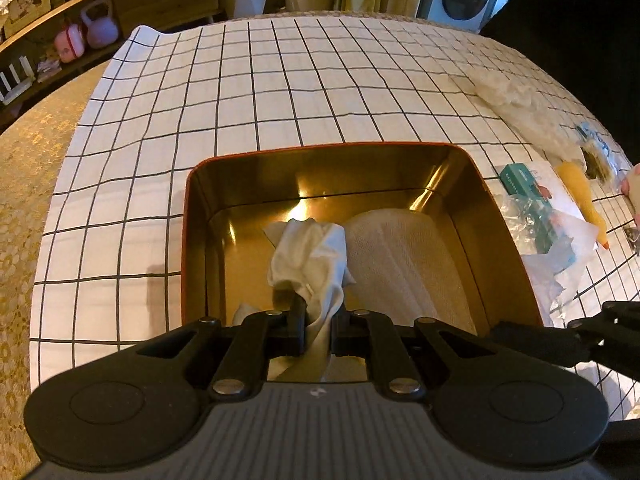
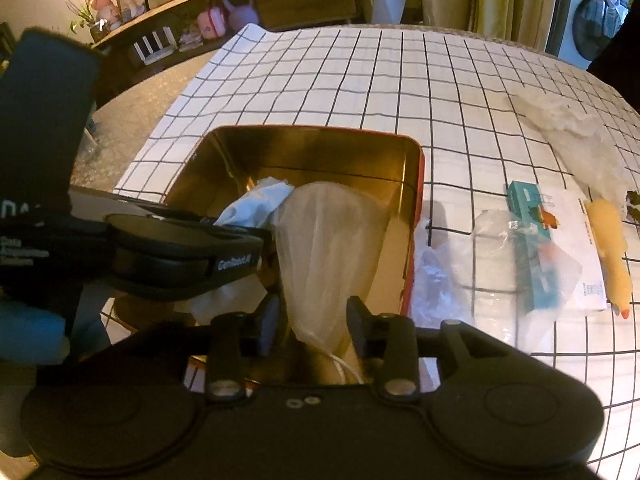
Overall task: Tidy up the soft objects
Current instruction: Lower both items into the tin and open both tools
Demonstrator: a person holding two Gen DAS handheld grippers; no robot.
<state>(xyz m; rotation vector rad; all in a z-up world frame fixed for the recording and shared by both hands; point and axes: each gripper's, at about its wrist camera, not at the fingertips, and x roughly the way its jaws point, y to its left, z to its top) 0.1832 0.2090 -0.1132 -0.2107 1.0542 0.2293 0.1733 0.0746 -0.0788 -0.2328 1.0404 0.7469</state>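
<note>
Left gripper (image 1: 318,320) is pinched tight on the white cloth (image 1: 310,256) hanging into the gold tin (image 1: 320,150) near its front edge, right gripper (image 2: 312,322) open around the mesh bag (image 2: 332,248) — I'd lower the cloth flat beside the bag, then release.

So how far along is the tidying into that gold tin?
Partly done. The cream mesh pouch already lies inside the gold, red-rimmed tin; the right gripper stands open around its end. The left gripper is shut on a white cloth over the tin. The yellow rubber chicken and clear plastic bags remain outside.
</note>
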